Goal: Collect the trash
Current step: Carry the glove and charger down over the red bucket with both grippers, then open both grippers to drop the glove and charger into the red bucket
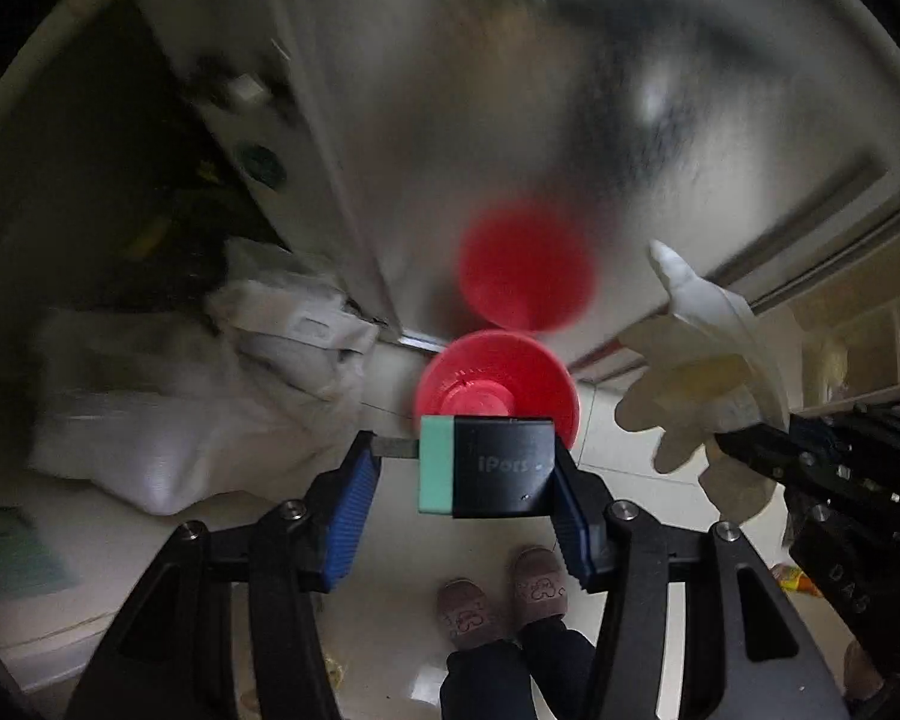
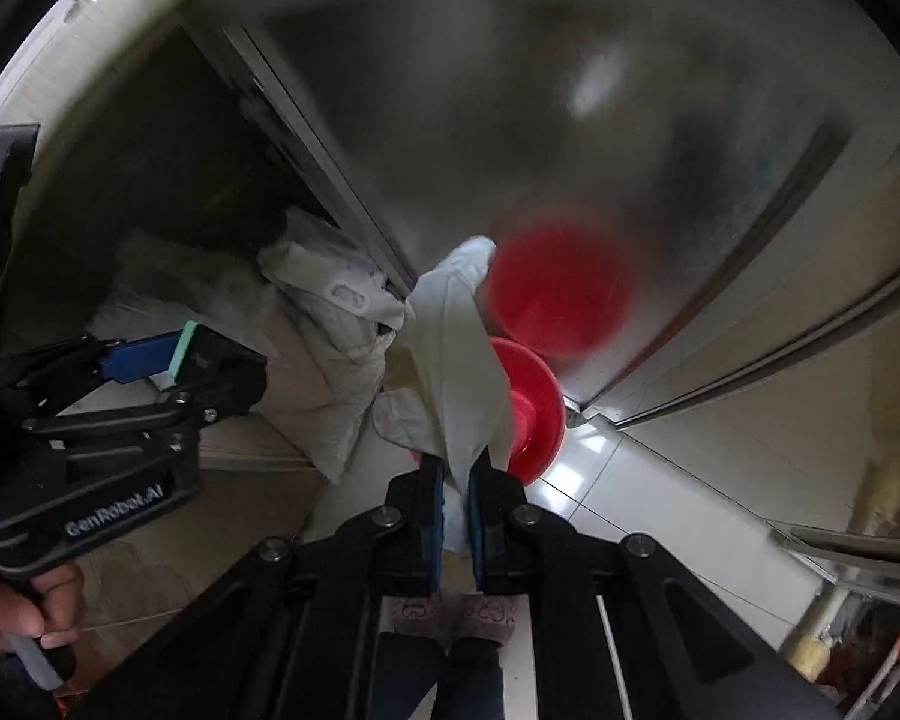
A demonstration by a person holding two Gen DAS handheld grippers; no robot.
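Your left gripper [image 1: 459, 474] points down toward the floor, its blue pads [image 1: 348, 510] spread wide around one black box [image 1: 498, 468] with a mint-green end. The box touches the right pad; a gap shows between its green end and the left pad, so whether it is truly clamped cannot be told. Just past the box at 12 o'clock stands one red bin [image 1: 498, 384], open mouth up, on the tiled floor [image 1: 384, 618]. Its red reflection shows blurred in the steel door [image 1: 480, 90] behind it.

Your right gripper [image 2: 456, 510] also aims downward, jaws pinched nearly together on one white glove [image 2: 456, 360], which hangs up and over toward 12 o'clock, draping in front of the bin [image 2: 531, 414]. In the left wrist view this glove [image 1: 702, 372] sits at 3 o'clock, fingers splayed.

At 9 to 10 o'clock of the left gripper lie white bags [image 1: 210, 396], at least two, piled against the door's edge. Your two slippers [image 1: 498, 594] show at 6 o'clock. Your left hand [image 2: 24, 606] grips its handle at the right view's 8 o'clock.
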